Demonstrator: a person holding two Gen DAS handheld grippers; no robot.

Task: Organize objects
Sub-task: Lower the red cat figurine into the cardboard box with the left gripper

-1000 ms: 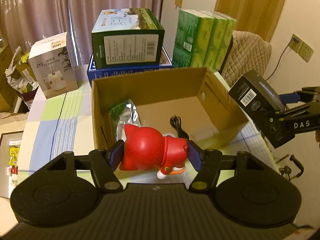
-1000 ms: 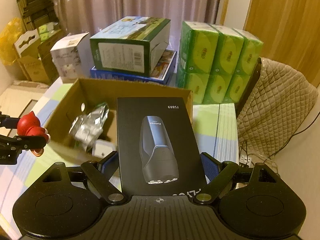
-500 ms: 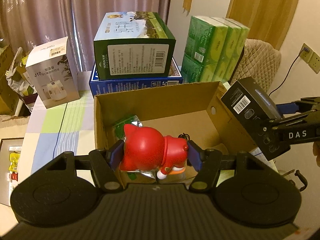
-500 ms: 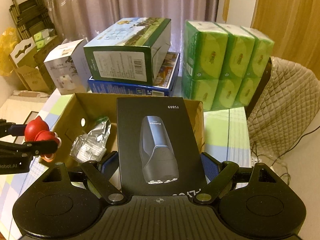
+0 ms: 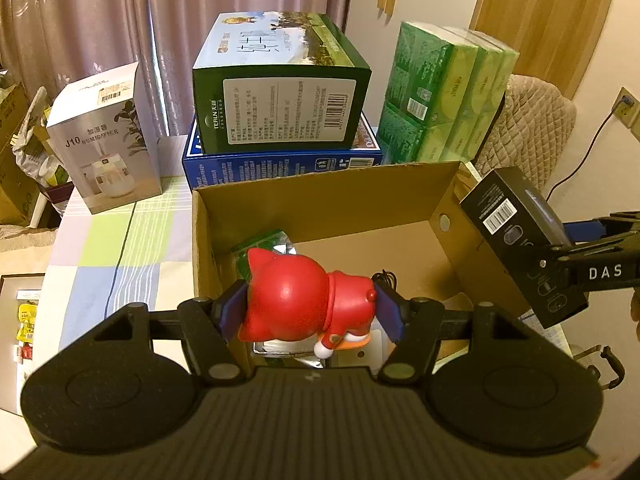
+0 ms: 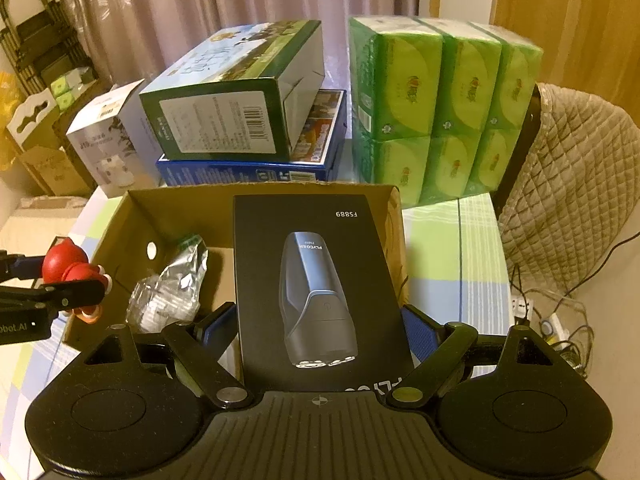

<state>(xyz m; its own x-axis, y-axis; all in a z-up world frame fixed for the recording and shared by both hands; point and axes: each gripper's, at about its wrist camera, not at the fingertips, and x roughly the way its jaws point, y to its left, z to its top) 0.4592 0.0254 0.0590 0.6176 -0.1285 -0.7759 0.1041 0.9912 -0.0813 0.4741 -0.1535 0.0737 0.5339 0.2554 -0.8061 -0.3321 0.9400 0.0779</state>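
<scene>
Curtained room, checked cloth on the worktop (image 5: 120, 240), cartons stacked along its far edge: green carton (image 5: 280, 84) on a blue box (image 5: 280, 164), humidifier box (image 5: 104, 140) at the far left, green tissue packs (image 6: 444, 108) at the far right. Open cardboard box (image 5: 320, 196) sits mid-worktop. My left hand-held gripper (image 5: 310, 308) is clamped on the red toy figure (image 5: 296, 296), hanging over the box's near-left corner. My right hand-held gripper (image 6: 318, 328) is gripping the black shaver box (image 6: 316, 288), tilted over the box's right wall. Already inside: a foil packet (image 6: 172, 284), a black cable (image 5: 384, 280) and something white under the toy, can't tell what. Progress looks roughly midway: some items packed, two in the air, neither released. Left to do, I'd guess: lower both into the free floor space and let go.
</scene>
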